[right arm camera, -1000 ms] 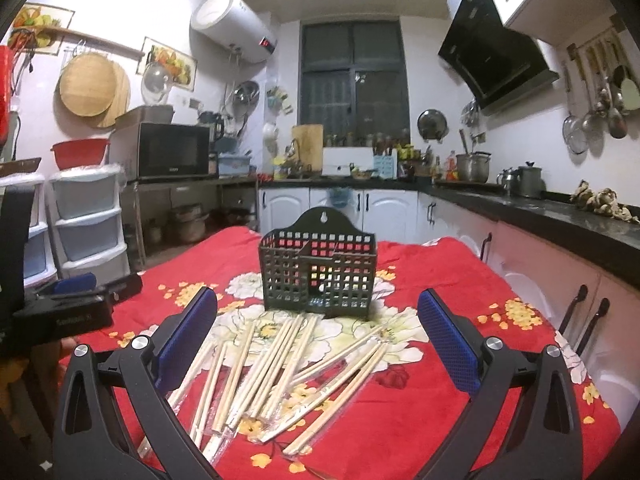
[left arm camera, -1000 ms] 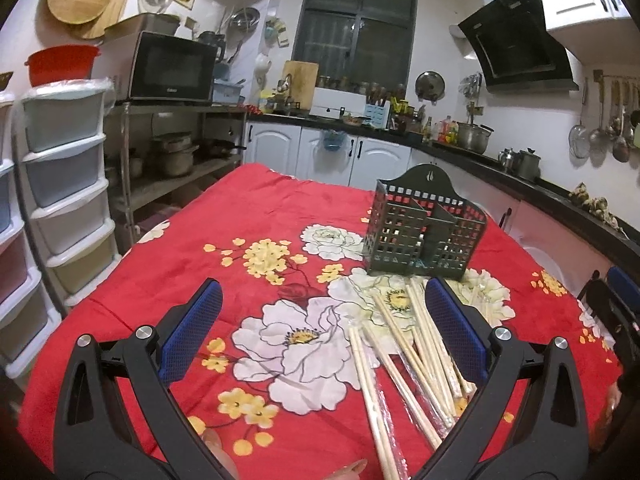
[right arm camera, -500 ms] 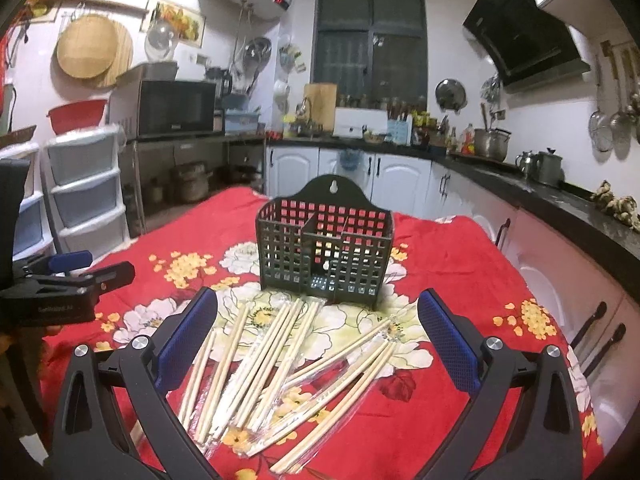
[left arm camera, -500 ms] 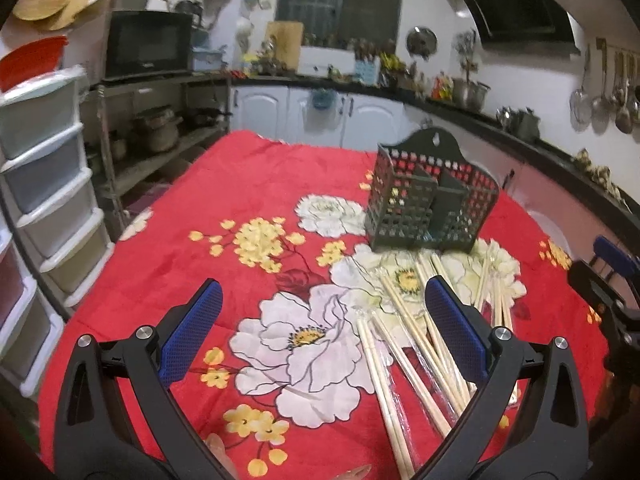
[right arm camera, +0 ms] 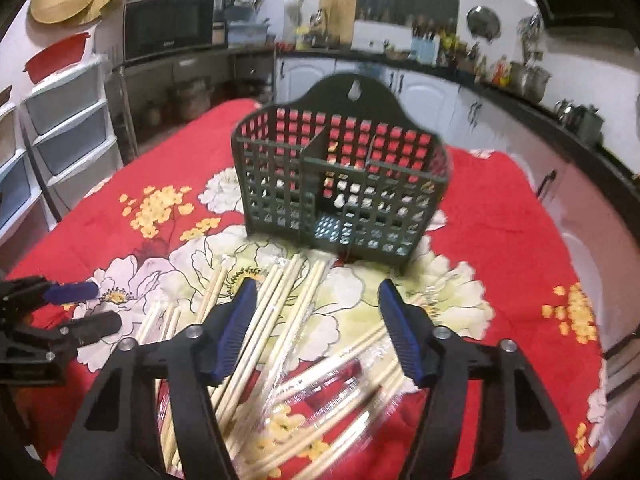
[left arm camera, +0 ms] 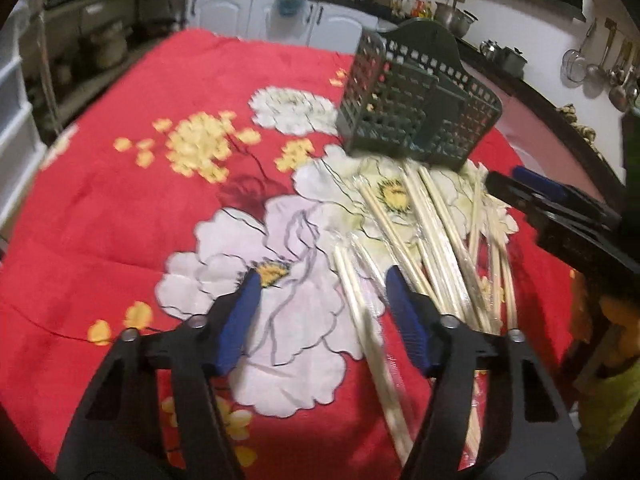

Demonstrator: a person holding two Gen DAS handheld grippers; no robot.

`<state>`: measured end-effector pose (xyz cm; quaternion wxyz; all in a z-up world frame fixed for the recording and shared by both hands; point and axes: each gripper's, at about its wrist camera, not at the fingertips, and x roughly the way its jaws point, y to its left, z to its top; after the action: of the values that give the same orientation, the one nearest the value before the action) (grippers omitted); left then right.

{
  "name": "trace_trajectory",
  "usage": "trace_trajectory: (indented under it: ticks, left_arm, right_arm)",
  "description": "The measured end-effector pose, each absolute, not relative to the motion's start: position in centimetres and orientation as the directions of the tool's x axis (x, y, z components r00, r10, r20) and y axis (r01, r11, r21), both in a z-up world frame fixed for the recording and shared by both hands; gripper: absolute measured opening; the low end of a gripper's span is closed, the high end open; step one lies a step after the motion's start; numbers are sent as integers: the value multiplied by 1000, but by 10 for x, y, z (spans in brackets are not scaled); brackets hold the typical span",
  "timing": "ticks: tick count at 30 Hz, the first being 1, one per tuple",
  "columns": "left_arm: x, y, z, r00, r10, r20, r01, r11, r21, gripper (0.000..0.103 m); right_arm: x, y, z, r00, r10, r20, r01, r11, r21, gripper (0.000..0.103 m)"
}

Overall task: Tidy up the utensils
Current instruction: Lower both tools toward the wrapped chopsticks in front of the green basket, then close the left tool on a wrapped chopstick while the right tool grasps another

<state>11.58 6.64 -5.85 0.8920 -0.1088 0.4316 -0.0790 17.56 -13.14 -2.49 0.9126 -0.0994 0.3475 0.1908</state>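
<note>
While both jaws have just been narrowing, left gripper [left arm camera: 322,280] and right gripper [right arm camera: 316,290] hover half-spread, gripping nothing, over wrapped chopsticks [right arm camera: 280,320] before the utensil basket [right arm camera: 340,184]; bare floral tablecloth [left arm camera: 120,200] lies leftward

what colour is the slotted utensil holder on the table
Dark green utensil holder, with a grid of square holes; clearest in the right wrist view.

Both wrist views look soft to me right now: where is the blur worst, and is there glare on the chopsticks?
Left wrist view: smeared all over, the chopsticks and basket soft-edged. Right wrist view: the basket is fairly crisp, but the wrapped chopsticks near the bottom edge streak, and their clear sleeves catch white glare. Both views bend the counters at the rim, as a fisheye does.
</note>
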Motion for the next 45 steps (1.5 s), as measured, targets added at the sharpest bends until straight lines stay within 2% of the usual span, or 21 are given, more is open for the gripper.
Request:
trace_trajectory:
  ticks: [8, 15, 28, 34, 36, 42, 45]
  left_arm:
    - [134, 51, -70, 557, -286, -780, 96, 955, -282, 32]
    - [150, 55, -80, 517, -255, -817, 80, 965, -251, 16]
    - [177, 67, -81, 496, -252, -831, 68, 965, -252, 15]
    - [195, 67, -83, 477, -260, -840, 70, 963, -259, 15]
    - [201, 68, -82, 471, -257, -844, 70, 965, -255, 15]
    - [221, 68, -81, 454, -233, -860, 74, 972, -224, 15]
    - [229, 70, -80, 451, -223, -864, 82, 975, -209, 9]
  right_arm:
    - [209, -133, -41, 598, 307, -740, -418, 908, 39, 41]
    - [237, -130, -54, 522, 319, -791, -404, 909, 100, 36]
    - [275, -141, -72, 428, 356, -831, -318, 920, 230, 24]
    - [276, -152, -70, 427, 363, -829, -310, 919, 243, 13]
    - [273, -148, -71, 424, 373, -825, -315, 915, 252, 6]
    - [265, -156, -68, 443, 400, -802, -325, 906, 273, 6]
    - [258, -166, -59, 460, 421, -782, -338, 897, 284, 6]
